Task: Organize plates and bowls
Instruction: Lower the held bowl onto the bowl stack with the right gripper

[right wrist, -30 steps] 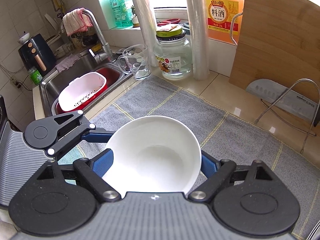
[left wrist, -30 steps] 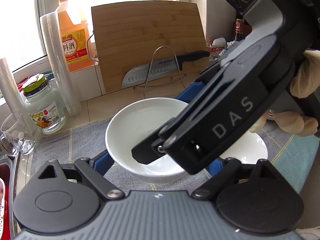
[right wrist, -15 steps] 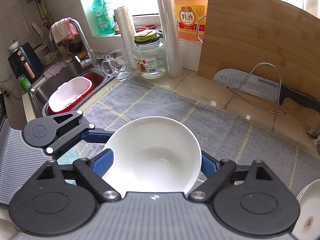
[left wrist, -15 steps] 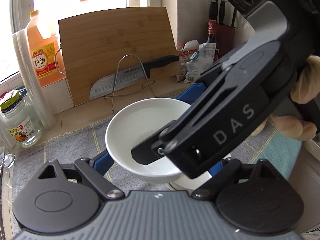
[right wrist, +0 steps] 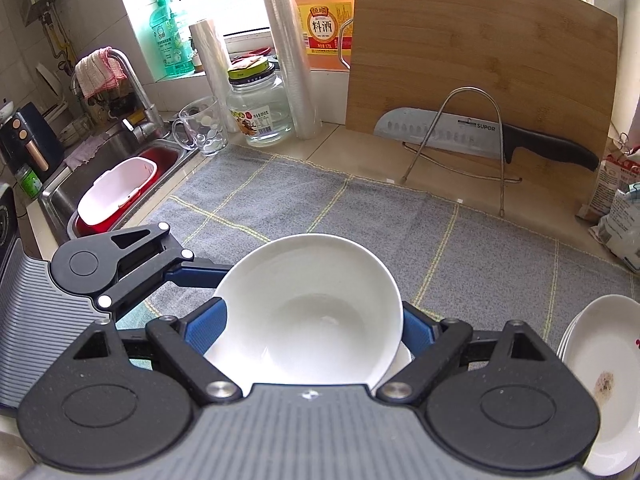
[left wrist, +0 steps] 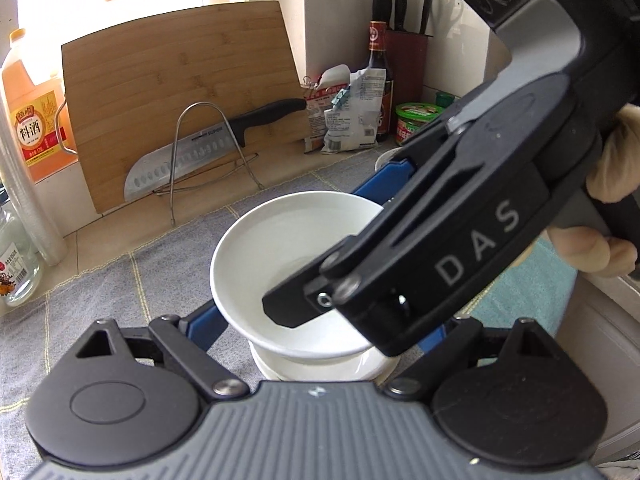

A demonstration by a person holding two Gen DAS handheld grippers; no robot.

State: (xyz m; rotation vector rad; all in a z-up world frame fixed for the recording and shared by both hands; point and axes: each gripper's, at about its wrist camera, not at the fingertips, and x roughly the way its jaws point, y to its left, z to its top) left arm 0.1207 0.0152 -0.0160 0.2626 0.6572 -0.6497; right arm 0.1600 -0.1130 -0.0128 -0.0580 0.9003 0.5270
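Observation:
A white bowl (left wrist: 296,256) is held between the blue pads of both grippers at once. My left gripper (left wrist: 316,316) is shut on its sides; the right gripper's black body (left wrist: 460,248) crosses over the bowl's right half. In the right wrist view my right gripper (right wrist: 312,320) is shut on the same bowl (right wrist: 308,312), with the left gripper's finger (right wrist: 192,270) at its left rim. The bowl sits just above another white bowl (left wrist: 320,368), whose rim also shows in the right wrist view (right wrist: 404,356). Stacked white plates (right wrist: 600,368), the top one soiled, lie at the right.
A grey mat (right wrist: 360,216) covers the counter. Behind it stand a bamboo cutting board (right wrist: 480,60), a knife (right wrist: 480,136) on a wire stand, a glass jar (right wrist: 260,108), a glass mug (right wrist: 200,128), an orange bottle and film rolls. A sink (right wrist: 120,184) with a white basket is far left. Food bags (left wrist: 352,116) sit back right.
Both grippers carried the bowl to the right across the mat. It now sits over a second bowl, and the plate stack has come into the right wrist view.

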